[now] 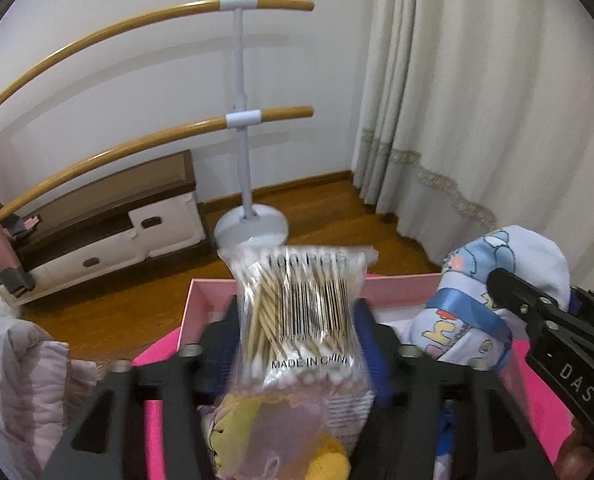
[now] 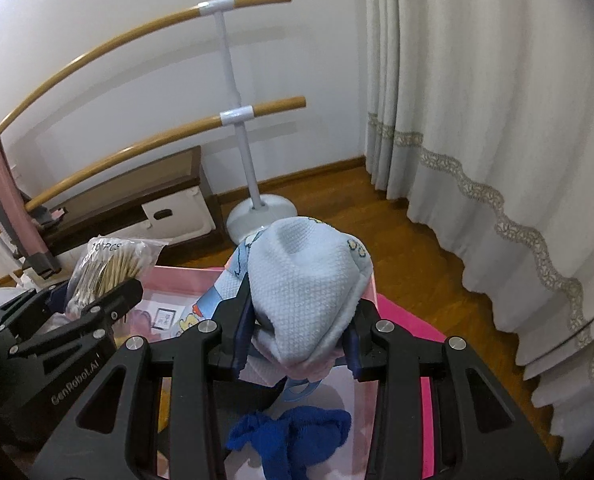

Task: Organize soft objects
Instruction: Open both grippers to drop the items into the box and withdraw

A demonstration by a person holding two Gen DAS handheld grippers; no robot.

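A clear bag of cotton swabs (image 1: 301, 320), wooden sticks and white tips behind a printed barcode, stands upright over the near edge of the pink box (image 1: 201, 300). To its right, over the same box, is a rolled pale-blue cartoon-print cloth (image 2: 305, 284) tied with a blue ribbon (image 1: 469, 312). Inside the box lie a crumpled dark-blue cloth (image 2: 293, 432) and a yellow soft item (image 1: 329, 460).

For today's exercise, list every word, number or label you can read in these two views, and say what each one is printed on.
"MADE IN CHINA": cotton swab bag, last letters blurred.
"100 PCS": top of the same bag, faint.
Barcode digits on the bag: too blurred to read.
"DAS": right gripper, on its body.
"GenRobot.AI": left gripper, on its body.
Coloured letters on the blue towel bundle: only partly visible, unreadable.
Small picture inside the pink box: too small to read.
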